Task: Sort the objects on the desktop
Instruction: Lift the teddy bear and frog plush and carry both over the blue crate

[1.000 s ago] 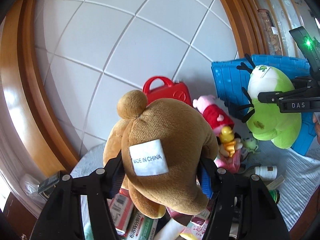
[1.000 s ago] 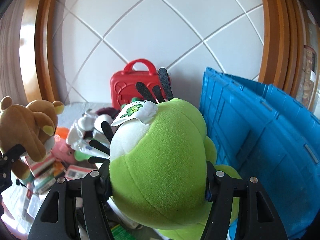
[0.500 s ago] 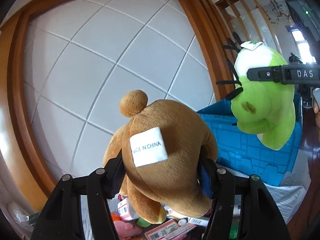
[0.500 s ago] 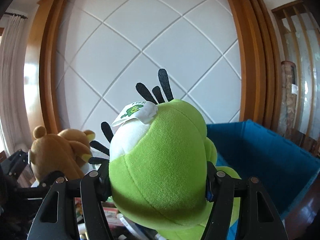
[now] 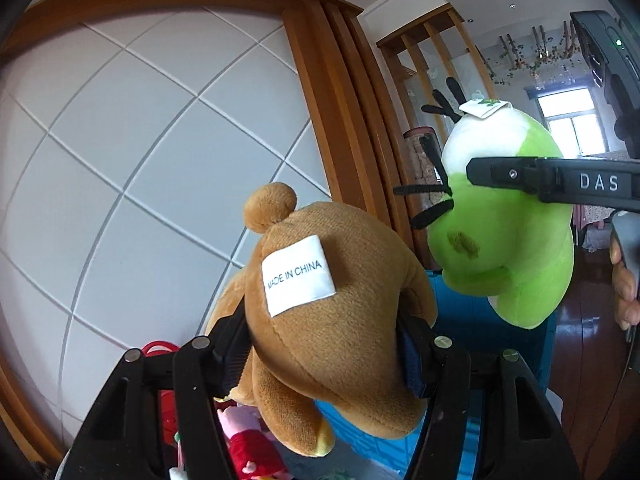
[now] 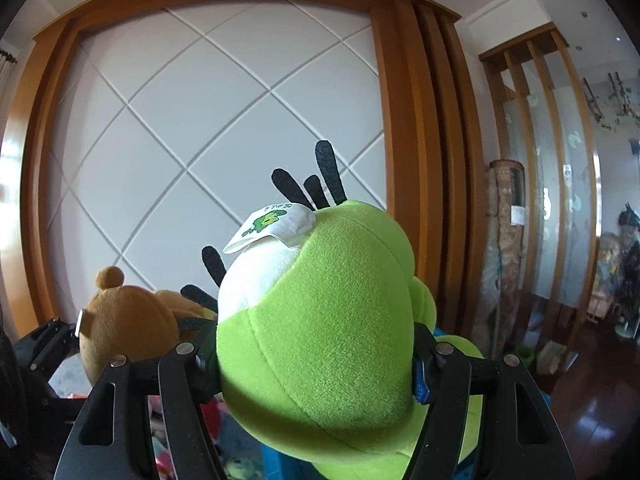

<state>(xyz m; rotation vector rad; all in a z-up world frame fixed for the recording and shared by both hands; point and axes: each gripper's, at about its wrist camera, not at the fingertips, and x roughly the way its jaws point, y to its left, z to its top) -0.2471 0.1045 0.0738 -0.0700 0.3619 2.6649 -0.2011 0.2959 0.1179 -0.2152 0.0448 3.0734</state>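
My left gripper (image 5: 324, 344) is shut on a brown plush bear (image 5: 332, 320) with a white "MADE IN CHINA" tag, held high in the air. My right gripper (image 6: 316, 356) is shut on a green and white plush toy (image 6: 320, 340) with black felt spikes, also held high. In the left wrist view the green plush (image 5: 504, 232) hangs to the right of the bear, above the blue crate (image 5: 472, 332). In the right wrist view the bear (image 6: 124, 320) sits at the lower left.
A red case (image 5: 160, 350) and a pink plush doll (image 5: 248, 444) lie low under the left gripper. A white panelled wall (image 6: 224, 128) with a wooden frame (image 6: 404, 120) stands behind. Dark wooden floor (image 6: 592, 420) lies at the right.
Both grippers have risen and tilted up with their plush toys. The table clutter has dropped out of view and the green plush now hangs above the blue crate.
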